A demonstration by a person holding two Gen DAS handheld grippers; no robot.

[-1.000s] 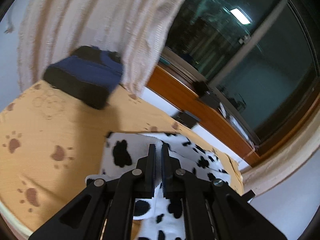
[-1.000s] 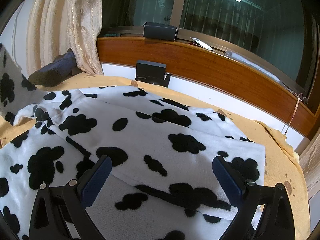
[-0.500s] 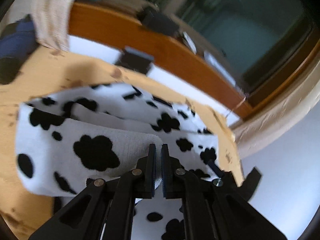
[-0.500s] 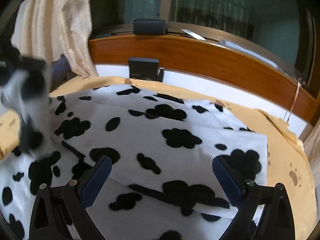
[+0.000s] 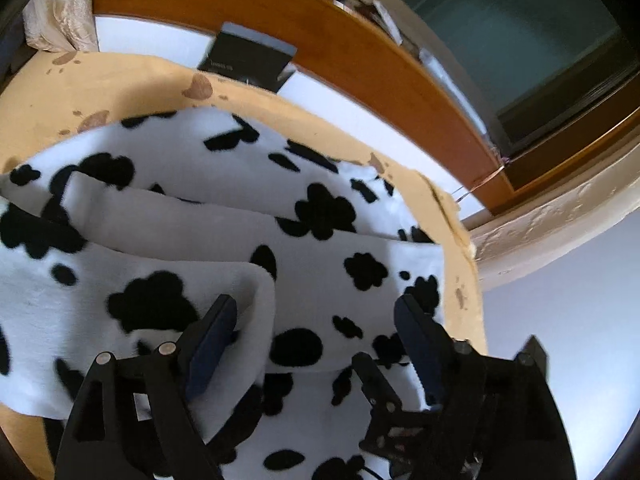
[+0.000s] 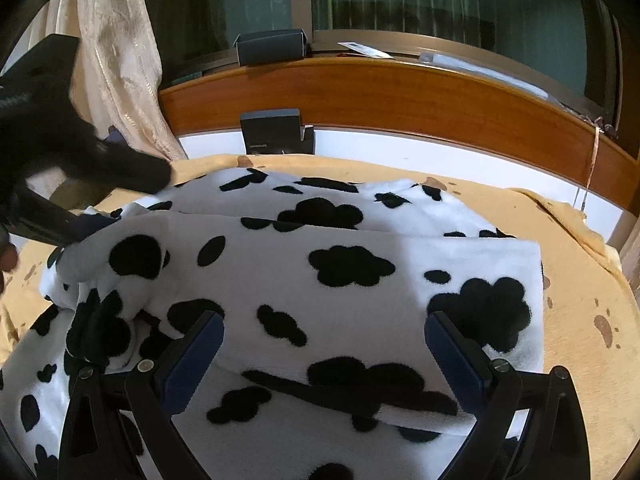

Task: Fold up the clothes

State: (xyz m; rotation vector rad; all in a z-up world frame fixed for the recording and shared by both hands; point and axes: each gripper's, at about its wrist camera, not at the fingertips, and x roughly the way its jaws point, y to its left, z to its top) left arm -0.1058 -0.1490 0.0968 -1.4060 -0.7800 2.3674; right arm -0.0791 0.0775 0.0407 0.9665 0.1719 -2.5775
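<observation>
The garment (image 6: 360, 272) is white fleece with black cow-like blotches. It lies on a tan bed cover (image 6: 576, 280) printed with brown paw marks. The tongs are black with dark blue pads (image 6: 452, 356). At the bed's far edge are an orange-brown wooden ledge (image 6: 400, 92), a cream curtain (image 6: 120, 60) and a black box (image 6: 276, 130).

The garment (image 6: 340, 280) lies spread over the middle of the bed (image 6: 580, 320), folded layers one on another, reaching toward the far edge. Behind that far edge runs a wooden ledge (image 6: 400, 92) with a small box (image 6: 276, 132) standing below it and another box (image 6: 270, 46) on top. The curtain (image 6: 120, 60) hangs at the bed's far left corner.
</observation>
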